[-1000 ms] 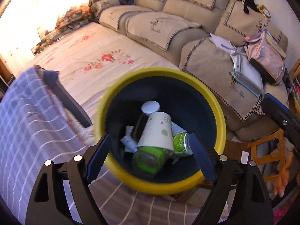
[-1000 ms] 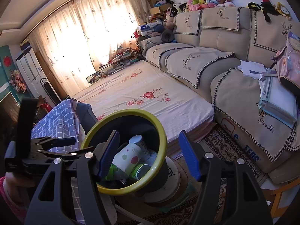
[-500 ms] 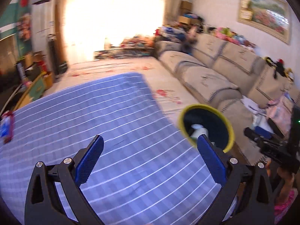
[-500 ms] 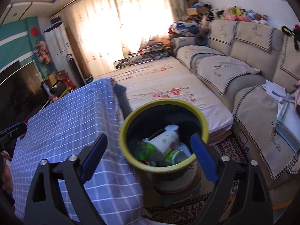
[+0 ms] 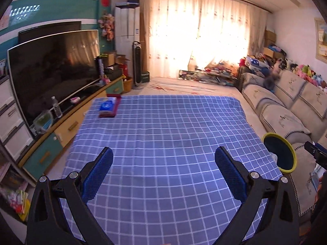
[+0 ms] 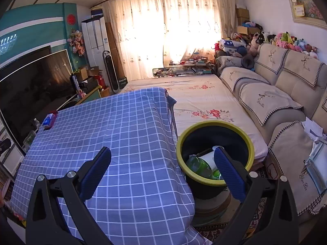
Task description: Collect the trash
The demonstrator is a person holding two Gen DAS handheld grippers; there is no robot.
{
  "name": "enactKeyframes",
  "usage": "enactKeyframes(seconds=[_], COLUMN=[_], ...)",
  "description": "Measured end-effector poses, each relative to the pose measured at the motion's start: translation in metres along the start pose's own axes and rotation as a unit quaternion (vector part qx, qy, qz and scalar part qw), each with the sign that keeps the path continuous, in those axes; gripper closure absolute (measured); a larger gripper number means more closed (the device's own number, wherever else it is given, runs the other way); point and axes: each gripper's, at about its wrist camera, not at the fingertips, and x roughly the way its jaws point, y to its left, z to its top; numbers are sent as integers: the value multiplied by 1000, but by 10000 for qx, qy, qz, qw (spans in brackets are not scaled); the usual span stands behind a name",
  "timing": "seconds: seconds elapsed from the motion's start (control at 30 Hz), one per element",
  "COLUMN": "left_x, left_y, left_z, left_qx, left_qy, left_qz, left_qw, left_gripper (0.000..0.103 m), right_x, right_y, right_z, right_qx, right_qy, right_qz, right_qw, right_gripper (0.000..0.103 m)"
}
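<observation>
Left gripper (image 5: 163,165) now spread wide, empty, swung off the bin to face the blue checked tablecloth (image 5: 163,134); a second ago sat right over the bin mouth. Reads as drop done, scanning for more trash. Right gripper (image 6: 162,166) likewise spread, empty, over the cloth's right edge. Yellow-rimmed dark round bin (image 6: 216,143) at 4 o'clock, just beside the table: holds green plastic bottle (image 6: 197,164), white paper cup (image 6: 207,156), green can (image 6: 216,175). Far at 10 o'clock on the cloth, blue tissue pack (image 5: 107,105) on a dark red flat item; trash or not, cannot tell.
</observation>
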Motion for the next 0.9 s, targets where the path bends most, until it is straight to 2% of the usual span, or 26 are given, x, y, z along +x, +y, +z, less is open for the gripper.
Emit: enactKeyframes(seconds=[0.17,0.4,0.9], left_x=[-39,-73,-108], left_y=[19,13,12], left_z=[-9,-19,-35], left_qx=[-248,-239,-269], left_qy=[-247,-420,-489], left_qz=[-11,-54,-139], left_qw=[9994,9988,9983], left_gripper=[5,5,5], right_x=[-27,-59,-86], right_y=[12,14,18], right_z=[3,-5,-16], right_qx=[-136,-204,-308], right_qy=[-251,-501,-656], right_qz=[28,-71,-21], right_qw=[9996,9985,9974], right_gripper=[7,7,7])
